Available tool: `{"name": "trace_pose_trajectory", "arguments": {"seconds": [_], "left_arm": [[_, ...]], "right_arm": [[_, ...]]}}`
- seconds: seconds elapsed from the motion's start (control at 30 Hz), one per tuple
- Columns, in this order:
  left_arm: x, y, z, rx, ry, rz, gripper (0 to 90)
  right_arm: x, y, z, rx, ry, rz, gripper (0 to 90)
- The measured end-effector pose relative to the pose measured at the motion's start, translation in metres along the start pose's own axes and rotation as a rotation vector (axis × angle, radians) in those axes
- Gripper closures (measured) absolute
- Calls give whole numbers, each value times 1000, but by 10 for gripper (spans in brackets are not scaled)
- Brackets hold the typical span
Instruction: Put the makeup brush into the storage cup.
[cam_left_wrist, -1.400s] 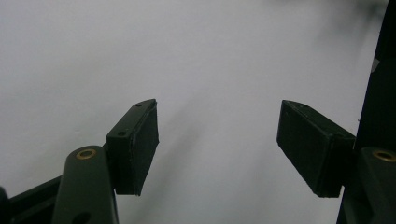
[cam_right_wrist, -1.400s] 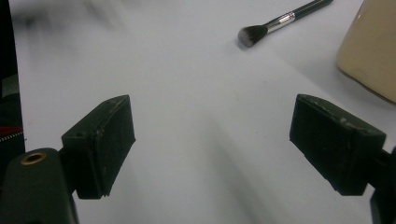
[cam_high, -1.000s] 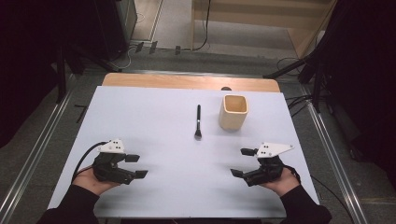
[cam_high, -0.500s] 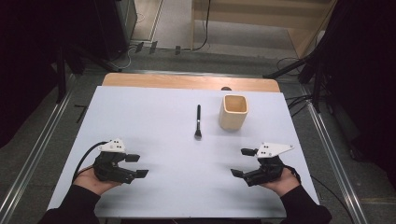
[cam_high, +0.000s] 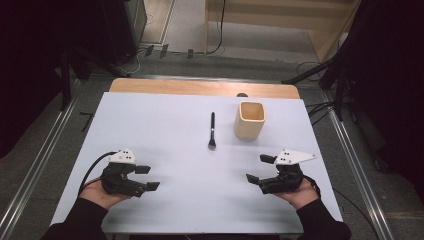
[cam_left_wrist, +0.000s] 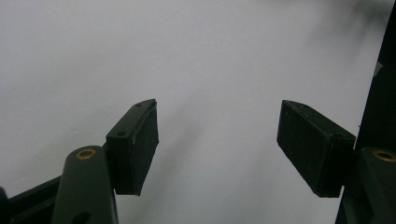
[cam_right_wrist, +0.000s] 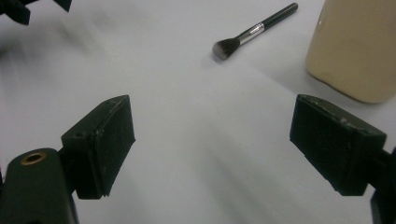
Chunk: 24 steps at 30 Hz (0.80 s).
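A white worktop (cam_high: 165, 130) stretches out in front of the person, whose two hands rest near its close edge, well apart from each other; the left gripper (cam_high: 146, 178) sits low at the left with its fingers (cam_left_wrist: 133, 144) spread wide and nothing between them, only bare white surface showing in the gap in the left gripper view; a black cable (cam_high: 92, 169) curls back from it toward the sleeve. The right gripper (cam_high: 260, 169) lies at the right side, a grey three-cornered plate (cam_high: 295, 156) on top, its fingers (cam_right_wrist: 100, 142) likewise spread wide and empty, pointing in toward the middle of the worktop.

Farther out, near the middle, a small black-handled brush (cam_high: 212, 130) lies flat, bristles toward the person and handle pointing away; in the right gripper view the brush (cam_right_wrist: 254, 30) shows a silver collar between dark bristles and handle. Just to the right of it, near but not touching, stands an upright tan cup (cam_high: 249, 120) with a squarish open mouth; the same cup (cam_right_wrist: 357, 49) rises at the upper right of the right gripper view. Both things are well apart from either gripper.
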<state>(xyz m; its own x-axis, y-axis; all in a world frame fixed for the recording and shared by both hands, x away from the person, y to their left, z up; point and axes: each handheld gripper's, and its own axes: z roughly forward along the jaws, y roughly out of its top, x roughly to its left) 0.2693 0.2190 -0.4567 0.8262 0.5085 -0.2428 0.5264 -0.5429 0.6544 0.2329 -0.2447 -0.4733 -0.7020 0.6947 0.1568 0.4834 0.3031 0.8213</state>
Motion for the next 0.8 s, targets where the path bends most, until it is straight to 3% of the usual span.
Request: {"name": "trace_pose_trajectory", "arguments": {"seconds": [0.5,0.8], "left_arm": [[2,-1,1,4,-8,3,302],[3,-1,0,-5,-14,1,301]], "right_arm": [[13,20,6,-59,-162,58,146],[23,27,19,-79,-201,91,148]]}}
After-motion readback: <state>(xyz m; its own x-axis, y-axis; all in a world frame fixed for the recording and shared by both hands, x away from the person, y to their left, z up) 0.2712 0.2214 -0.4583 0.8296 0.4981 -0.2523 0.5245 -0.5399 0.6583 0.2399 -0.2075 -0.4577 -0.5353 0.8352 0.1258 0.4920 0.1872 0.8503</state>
